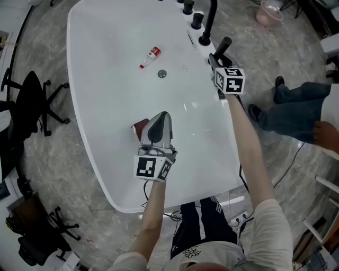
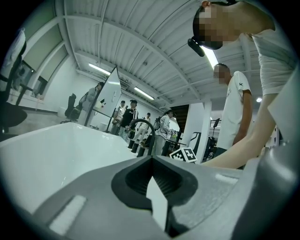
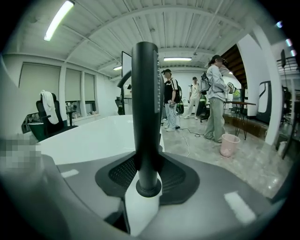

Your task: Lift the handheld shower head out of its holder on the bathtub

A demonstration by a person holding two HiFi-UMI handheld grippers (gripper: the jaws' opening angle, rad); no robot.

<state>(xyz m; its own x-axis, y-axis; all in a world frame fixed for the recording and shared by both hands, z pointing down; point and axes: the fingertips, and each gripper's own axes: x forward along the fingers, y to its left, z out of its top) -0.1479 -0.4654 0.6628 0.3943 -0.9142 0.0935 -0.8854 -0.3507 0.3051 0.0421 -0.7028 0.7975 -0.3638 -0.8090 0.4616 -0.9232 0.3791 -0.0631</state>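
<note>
Left gripper [image 1: 162,117] over near end of tub [image 1: 100,116], fingers together, nothing between. Right gripper [image 1: 216,59] farther out at tub's right rim, fingers clamped on handle of black shower head [image 1: 223,46]; handle stands upright between fingers in right gripper view. Holder not made out. Just beyond, black faucet [image 1: 210,21] and knobs [image 1: 197,20] on rim. Small red-white bottle [image 1: 150,56] lies on tub floor near drain [image 1: 162,74]. Pink bin [image 1: 269,13] on floor, far right.

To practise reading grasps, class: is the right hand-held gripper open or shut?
Shut on the shower head: the right hand-held gripper has both jaws pressed against its black handle.
</note>
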